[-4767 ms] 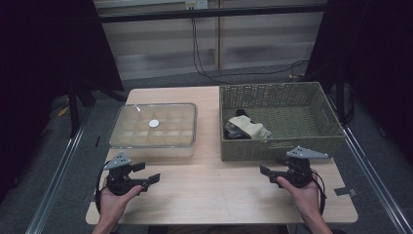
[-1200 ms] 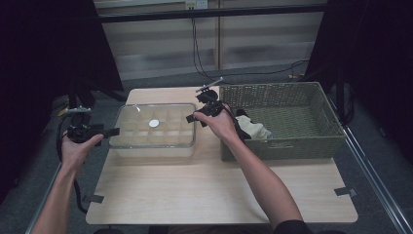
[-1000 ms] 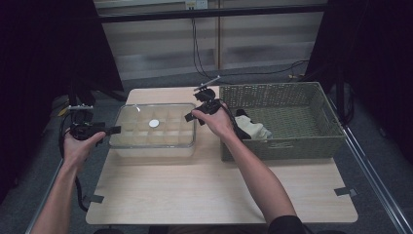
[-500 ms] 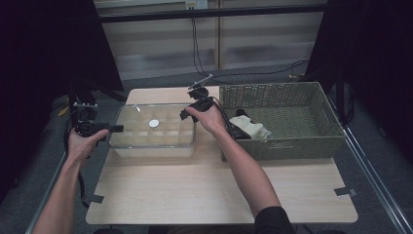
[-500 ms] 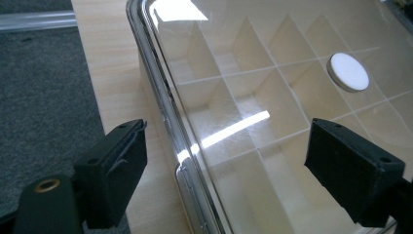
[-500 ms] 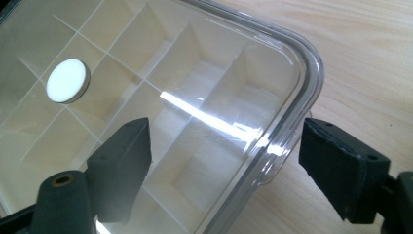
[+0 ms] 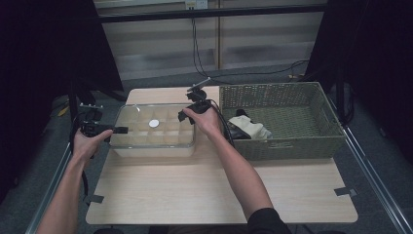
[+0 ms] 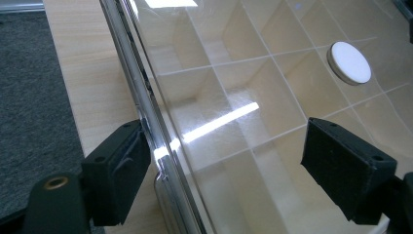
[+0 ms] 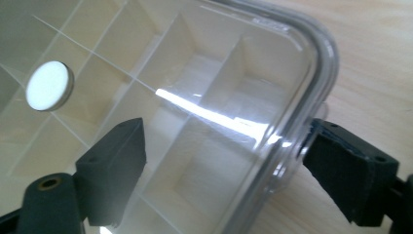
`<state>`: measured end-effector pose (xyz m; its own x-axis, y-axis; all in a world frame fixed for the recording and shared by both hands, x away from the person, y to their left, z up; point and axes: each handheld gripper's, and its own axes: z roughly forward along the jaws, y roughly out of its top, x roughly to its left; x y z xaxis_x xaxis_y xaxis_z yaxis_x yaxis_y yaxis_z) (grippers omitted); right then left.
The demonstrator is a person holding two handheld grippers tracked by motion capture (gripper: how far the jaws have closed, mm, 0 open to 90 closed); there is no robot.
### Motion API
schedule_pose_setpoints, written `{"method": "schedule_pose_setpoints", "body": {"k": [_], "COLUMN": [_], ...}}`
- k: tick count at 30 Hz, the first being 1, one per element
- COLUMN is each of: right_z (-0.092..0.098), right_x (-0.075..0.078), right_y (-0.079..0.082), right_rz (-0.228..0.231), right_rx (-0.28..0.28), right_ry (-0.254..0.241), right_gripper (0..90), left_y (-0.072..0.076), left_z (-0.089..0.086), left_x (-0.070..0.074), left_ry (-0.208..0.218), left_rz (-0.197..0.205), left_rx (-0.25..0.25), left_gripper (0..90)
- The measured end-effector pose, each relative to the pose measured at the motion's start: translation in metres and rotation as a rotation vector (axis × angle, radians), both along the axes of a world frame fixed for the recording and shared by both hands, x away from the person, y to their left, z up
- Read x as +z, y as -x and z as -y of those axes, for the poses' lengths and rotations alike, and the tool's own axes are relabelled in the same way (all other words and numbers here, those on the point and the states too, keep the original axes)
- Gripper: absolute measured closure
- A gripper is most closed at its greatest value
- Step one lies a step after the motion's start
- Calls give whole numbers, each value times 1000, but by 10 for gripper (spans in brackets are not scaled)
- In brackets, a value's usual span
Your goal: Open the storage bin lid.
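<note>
**Both grippers set astride the lid's edges**

High view: a clear box [image 7: 153, 131] with a grid of compartments sat on the left half of the surface [image 7: 219, 190], its transparent lid [image 7: 146, 117] on top with a small white disc [image 7: 154, 123] near the middle. A woven basket [image 7: 280, 119] stood just to its right, holding a light-and-dark bundle [image 7: 248, 129]. The left gripper [image 7: 114, 130] came in level at the box's left end; the right gripper [image 7: 187, 114] reached the far right corner, next to the basket.

Left gripper view: the jaws stood wide apart over the lid's [image 8: 234, 97] left rim [image 8: 146, 112], one pad [image 8: 122, 170] on the outside against the rim, the other [image 8: 341, 170] above the lid panel and clear of it. The gripper was released, nothing clamped; its jaws had just been easing inward a little. The disc [image 8: 348, 62] lay further in.

Right gripper view: the jaws straddled the lid's rounded corner [image 9: 311, 73], one pad [image 9: 117, 161] over the panel, the other [image 9: 346, 170] outside above the bare surface [image 9: 380, 58]. The jaws had just been opening, and neither pad pressed on anything.

The step in hand looked like positioning for a two-handed lift of the lid. The next move would call for both grippers to settle lower so the rim sat between the pads, then close evenly on both, since the thin, slick edge could slip out of a shallow bite.
</note>
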<state>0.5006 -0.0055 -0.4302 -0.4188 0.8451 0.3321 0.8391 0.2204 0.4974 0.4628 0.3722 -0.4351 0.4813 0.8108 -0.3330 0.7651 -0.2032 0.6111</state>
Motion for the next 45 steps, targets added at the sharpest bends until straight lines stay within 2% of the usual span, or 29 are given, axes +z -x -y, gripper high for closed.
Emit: {"method": "schedule_pose_setpoints", "body": {"k": [2,3,11,14,15,16,22,26,28,29,34,39,45], "right_z": [2,3,7,9,10,10,10,10,11,12,11,11,11], "right_x": [-3,-2,-5,-7,-7,-6,-3,-3,-2,-1,2,3,4], "right_y": [-1,-1,-2,-2,-2,-1,1,2,2,2,4,6,7], "right_rz": [-9,-5,6,13,11,10,23,17,21,40,41,39,33], "right_rx": [-6,-13,-38,-44,-54,-58,-77,-90,-92,-89,-104,-102,-111], "right_ry": [-35,-37,-74,-94,-105,-105,-103,-106,-100,-98,-94,-98,-101], "right_gripper": [175,187,217,244,260,265,290,302,310,327,337,336,344], "left_y": [0,-1,-6,-7,-6,-6,-6,-5,-5,-5,-5,-5,-5], "left_z": [0,0,4,1,-3,-4,-6,-5,-5,-5,-6,-5,-6], "left_x": [0,0,-5,-4,-1,0,-1,-2,-2,-2,-2,-3,-2], "left_ry": [0,-4,30,39,34,34,43,54,48,49,55,77,60], "left_rz": [-3,-9,-38,-42,-21,-26,-19,-17,-18,-19,-20,-14,-15], "left_rx": [-5,-16,-1,3,8,0,9,21,14,13,15,26,13], "left_gripper": [173,168,109,158,205,230,251,250,247,243,242,235,226]}}
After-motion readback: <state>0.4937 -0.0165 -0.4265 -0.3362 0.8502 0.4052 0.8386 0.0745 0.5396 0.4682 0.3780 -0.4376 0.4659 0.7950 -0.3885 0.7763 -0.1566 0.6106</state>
